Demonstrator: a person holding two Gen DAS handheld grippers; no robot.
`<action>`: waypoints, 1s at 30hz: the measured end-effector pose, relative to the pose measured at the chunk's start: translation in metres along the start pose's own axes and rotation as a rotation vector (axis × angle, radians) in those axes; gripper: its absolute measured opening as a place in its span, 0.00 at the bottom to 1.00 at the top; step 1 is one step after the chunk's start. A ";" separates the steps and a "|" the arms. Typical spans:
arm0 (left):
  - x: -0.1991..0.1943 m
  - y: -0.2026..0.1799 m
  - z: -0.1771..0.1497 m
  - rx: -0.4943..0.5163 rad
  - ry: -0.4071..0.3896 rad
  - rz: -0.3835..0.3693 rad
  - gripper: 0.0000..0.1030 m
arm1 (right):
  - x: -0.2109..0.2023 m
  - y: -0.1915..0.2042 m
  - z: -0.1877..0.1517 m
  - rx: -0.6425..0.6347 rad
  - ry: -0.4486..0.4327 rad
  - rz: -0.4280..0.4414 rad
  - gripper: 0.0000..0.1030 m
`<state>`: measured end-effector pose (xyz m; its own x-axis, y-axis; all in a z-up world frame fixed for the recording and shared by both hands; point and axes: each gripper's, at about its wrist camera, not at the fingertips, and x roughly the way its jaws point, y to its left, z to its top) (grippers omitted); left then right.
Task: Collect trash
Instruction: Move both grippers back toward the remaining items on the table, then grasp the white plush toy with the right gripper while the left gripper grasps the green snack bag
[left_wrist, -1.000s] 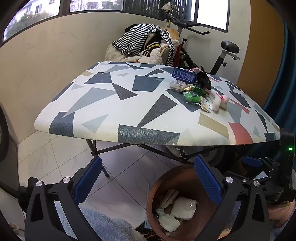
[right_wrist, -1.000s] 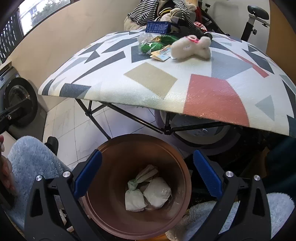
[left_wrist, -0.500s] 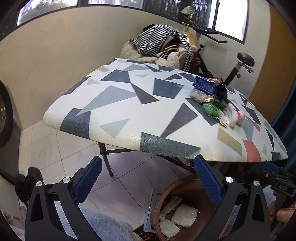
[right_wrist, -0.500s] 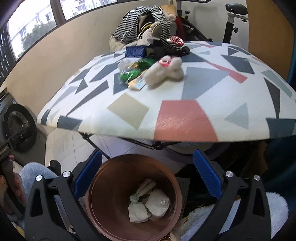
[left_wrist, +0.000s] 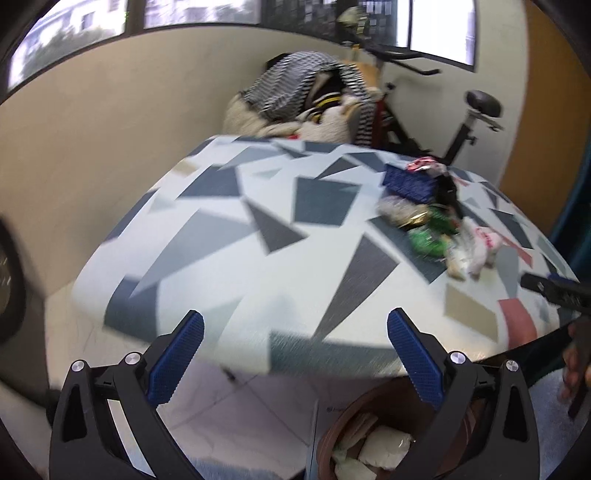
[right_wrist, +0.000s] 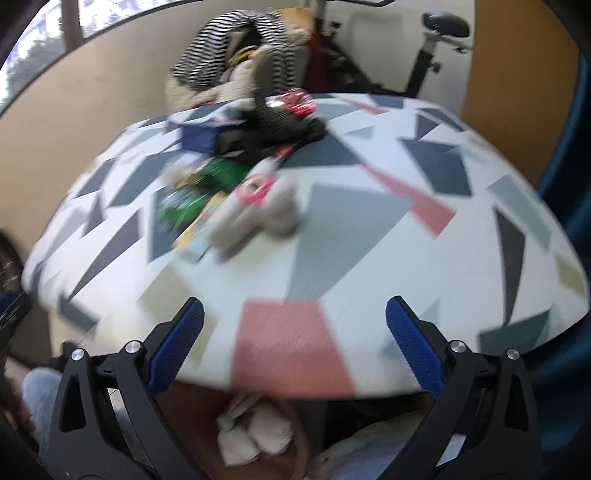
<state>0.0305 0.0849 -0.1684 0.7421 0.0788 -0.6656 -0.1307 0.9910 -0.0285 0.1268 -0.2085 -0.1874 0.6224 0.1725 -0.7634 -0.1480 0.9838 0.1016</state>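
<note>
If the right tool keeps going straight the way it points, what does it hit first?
Probably the patterned tabletop: the open right tool aims at its near red patch, short of the white plush toy and wrappers. Motion blur makes depth uncertain.

- From my left gripper (left_wrist: 295, 354), fingers spread wide and holding nothing, the near and left part of the patterned table (left_wrist: 221, 229) lies bare.
- On its right side a cluster of wrappers (left_wrist: 432, 229) crowds the blue box (left_wrist: 406, 182).
- My right gripper (right_wrist: 294, 343), also spread wide and holding nothing, faces bare tabletop right of the plush toy (right_wrist: 258, 218).
- The brown bin (left_wrist: 332, 435) sits under the table's near edge, its mouth partly covered.
- An exercise bike (left_wrist: 472, 122) and clothes pile (left_wrist: 306, 96) block the far side.
</note>
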 end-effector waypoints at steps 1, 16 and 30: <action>0.003 -0.002 0.004 0.011 -0.003 -0.010 0.94 | 0.003 -0.003 0.008 0.007 -0.012 0.043 0.94; 0.041 -0.019 0.058 0.050 -0.052 -0.087 0.94 | 0.058 0.019 0.061 -0.005 0.002 0.103 0.95; 0.069 -0.023 0.066 0.011 0.037 -0.134 0.94 | 0.084 0.025 0.069 -0.015 0.085 0.037 0.68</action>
<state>0.1277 0.0750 -0.1645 0.7278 -0.0582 -0.6833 -0.0246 0.9935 -0.1107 0.2286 -0.1664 -0.2052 0.5491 0.2034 -0.8106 -0.1817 0.9758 0.1217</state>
